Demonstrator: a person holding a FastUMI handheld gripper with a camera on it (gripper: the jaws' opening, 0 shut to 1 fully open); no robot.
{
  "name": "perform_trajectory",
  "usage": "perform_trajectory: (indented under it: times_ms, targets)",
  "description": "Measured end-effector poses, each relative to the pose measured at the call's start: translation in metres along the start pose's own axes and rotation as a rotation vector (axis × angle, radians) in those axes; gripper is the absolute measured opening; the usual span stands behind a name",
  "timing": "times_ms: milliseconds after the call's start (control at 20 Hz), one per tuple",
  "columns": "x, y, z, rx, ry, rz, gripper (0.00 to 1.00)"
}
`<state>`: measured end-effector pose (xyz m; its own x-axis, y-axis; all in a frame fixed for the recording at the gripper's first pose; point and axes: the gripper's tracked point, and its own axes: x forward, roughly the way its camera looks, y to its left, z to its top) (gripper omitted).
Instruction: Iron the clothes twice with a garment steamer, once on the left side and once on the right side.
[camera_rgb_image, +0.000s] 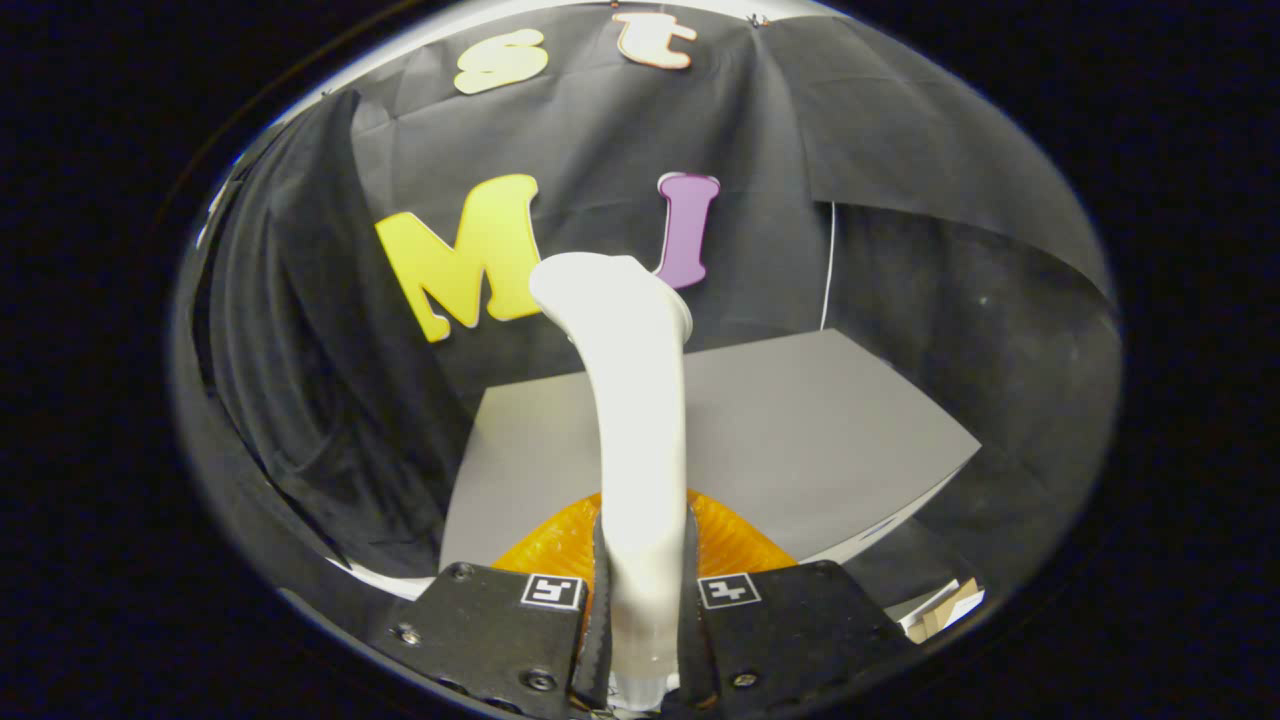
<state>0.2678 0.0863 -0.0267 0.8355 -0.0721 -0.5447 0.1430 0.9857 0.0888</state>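
Your gripper (645, 590) clamps both fingers on the white steamer (635, 420), held upright above an orange cloth (735, 540) on the grey table (800, 430).

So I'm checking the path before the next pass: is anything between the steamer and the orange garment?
Nothing visible. The gripper is shut on the steamer, which rises ahead of the fingers; the orange garment lies just beyond them on the grey table.
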Motion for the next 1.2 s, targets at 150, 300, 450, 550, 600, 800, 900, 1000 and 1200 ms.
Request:
perform_trajectory:
  times_ms: [150, 300, 450, 550, 600, 800, 900, 1000, 1200]
  targets:
    - [-0.037, 0.021, 0.009, -0.013, -0.092, -0.002, 0.29]
    - [-0.076, 0.042, 0.022, -0.028, -0.207, -0.016, 0.29]
    - [-0.114, 0.070, 0.037, -0.059, -0.339, -0.028, 0.29]
    - [-0.135, 0.089, 0.050, -0.079, -0.424, -0.023, 0.29]
    - [-0.144, 0.099, 0.058, -0.087, -0.469, -0.019, 0.29]
    - [-0.166, 0.148, 0.087, -0.126, -0.627, 0.013, 0.29]
    - [-0.174, 0.169, 0.096, -0.134, -0.684, 0.034, 0.29]
    - [-0.181, 0.188, 0.109, -0.138, -0.734, 0.040, 0.29]
    - [-0.185, 0.221, 0.130, -0.141, -0.814, 0.049, 0.29]
